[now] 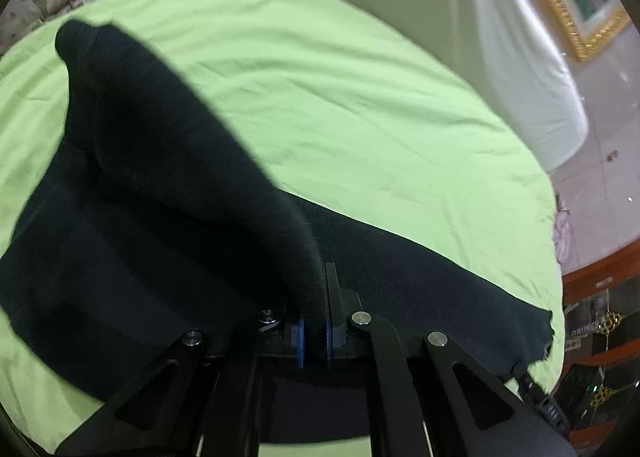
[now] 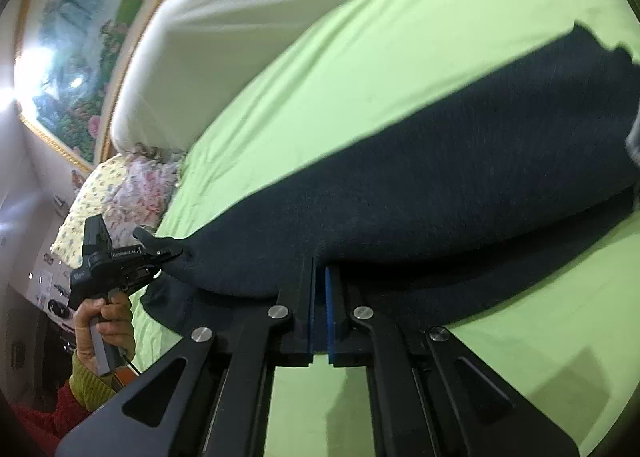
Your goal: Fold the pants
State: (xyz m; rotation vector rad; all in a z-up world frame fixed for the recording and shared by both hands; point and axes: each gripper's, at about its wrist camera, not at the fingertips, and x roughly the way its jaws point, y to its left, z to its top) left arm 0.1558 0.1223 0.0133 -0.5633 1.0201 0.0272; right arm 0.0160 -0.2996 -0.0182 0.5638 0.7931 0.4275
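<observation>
Dark navy knitted pants [image 1: 168, 161] are lying spread over a light green bed sheet [image 1: 360, 97], one layer flat on the sheet and another being lifted above it as a thick fold. The left gripper [image 1: 316, 321] — black metal linkage with blue pads — is sitting clamped on an edge of that raised fold, its jaws nearly together with dark fabric pinched between them; from there the fold is rising away towards the far left. In the right wrist view the right gripper [image 2: 320, 297], of the same black-and-blue build, is likewise closing its narrow jaws on the lower edge of the lifted cloth, the long dark band [image 2: 440, 161] stretching off to the upper right. To its left the other gripper [image 2: 176, 251] is showing from outside, its tips biting the end of the same fold, a person's hand [image 2: 104, 325] in a yellow-green knitted cuff [image 2: 90, 381] gripping its handle. Beyond the sheet: a white draped cover [image 2: 224, 41], a floral patterned pillow [image 2: 120, 193] at the bed's edge, and a gold-framed landscape picture [image 2: 80, 41] on the wall.
</observation>
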